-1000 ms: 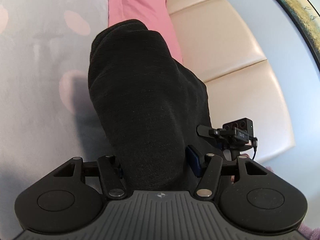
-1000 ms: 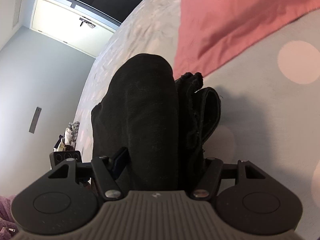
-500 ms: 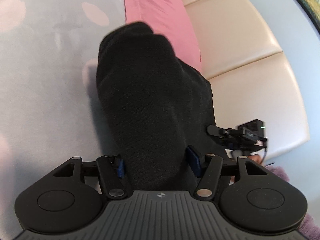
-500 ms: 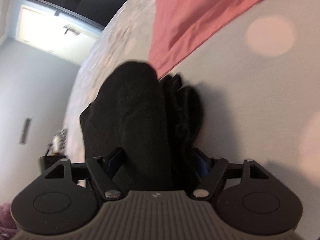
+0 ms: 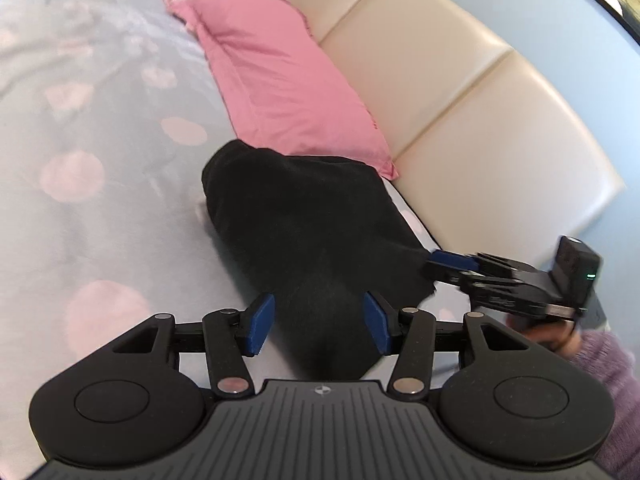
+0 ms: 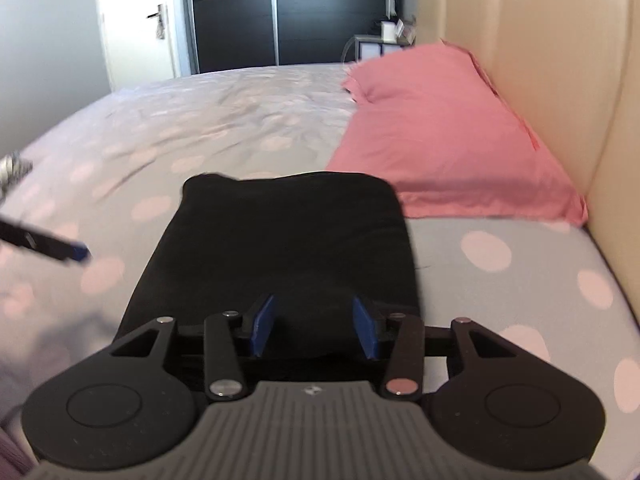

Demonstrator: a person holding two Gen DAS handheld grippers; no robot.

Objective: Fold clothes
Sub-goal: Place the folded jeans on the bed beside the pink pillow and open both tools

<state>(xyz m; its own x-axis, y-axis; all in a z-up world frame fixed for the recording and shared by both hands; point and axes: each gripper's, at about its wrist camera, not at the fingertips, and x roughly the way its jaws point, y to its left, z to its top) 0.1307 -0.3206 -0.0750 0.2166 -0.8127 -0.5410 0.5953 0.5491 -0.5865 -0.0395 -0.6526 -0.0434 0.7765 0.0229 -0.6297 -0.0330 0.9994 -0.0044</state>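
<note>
Bright daylight, fisheye-curved edges, perhaps slight motion blur throughout.

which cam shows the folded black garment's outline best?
Right wrist: the black garment lies flat as a near-complete rectangle on the bed, far edge beside the pink pillow. Left wrist sees the garment obliquely as a bunched lump, edges hard to read.

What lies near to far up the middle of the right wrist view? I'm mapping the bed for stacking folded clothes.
Right gripper → folded black garment → spotted grey bedsheet → dark wardrobe at the far wall.
</note>
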